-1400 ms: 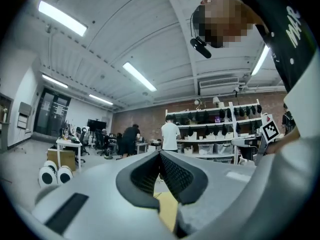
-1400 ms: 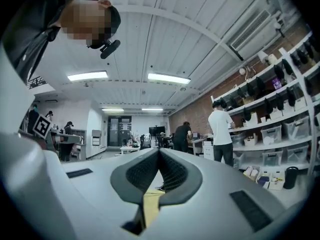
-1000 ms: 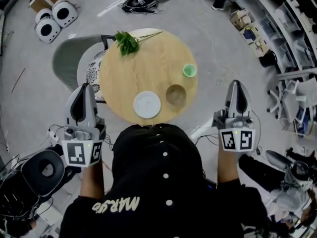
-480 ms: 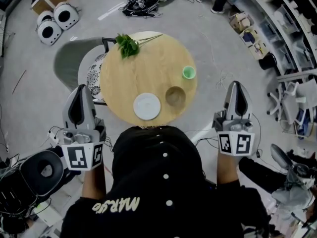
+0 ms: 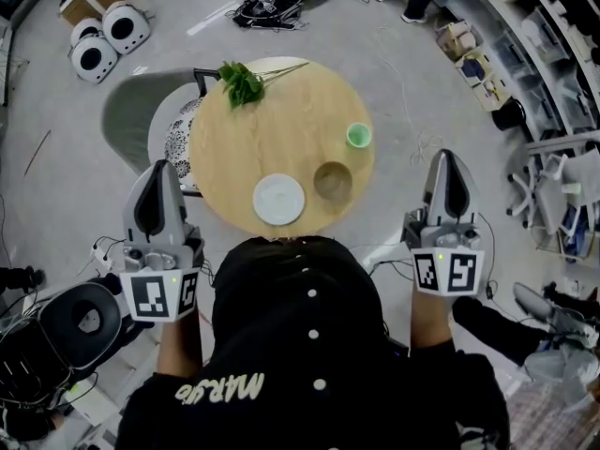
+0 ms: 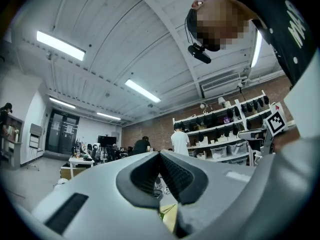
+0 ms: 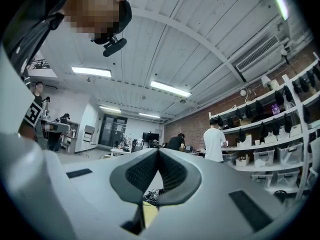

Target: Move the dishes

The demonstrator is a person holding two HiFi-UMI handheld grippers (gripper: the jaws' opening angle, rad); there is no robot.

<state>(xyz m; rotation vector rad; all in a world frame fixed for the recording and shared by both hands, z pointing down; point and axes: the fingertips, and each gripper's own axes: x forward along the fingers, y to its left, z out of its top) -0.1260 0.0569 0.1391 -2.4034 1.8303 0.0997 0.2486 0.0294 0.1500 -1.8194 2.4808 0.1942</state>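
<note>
One round wooden table (image 5: 281, 125) carries three round dishes, all mouth-up with no long axis: a flat white plate (image 5: 278, 200) at 6 o'clock, a brown bowl (image 5: 332, 180) just beside it at 5, and a small green cup (image 5: 358, 135) at 3. One green leafy sprig (image 5: 242, 82) lies at 11. The left gripper (image 5: 157, 172) and right gripper (image 5: 448, 157) flank the table, both closed on nothing.

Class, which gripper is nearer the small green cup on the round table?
Right. The right gripper hangs off the table edge near the green cup; the left gripper is off the opposite side.
</note>
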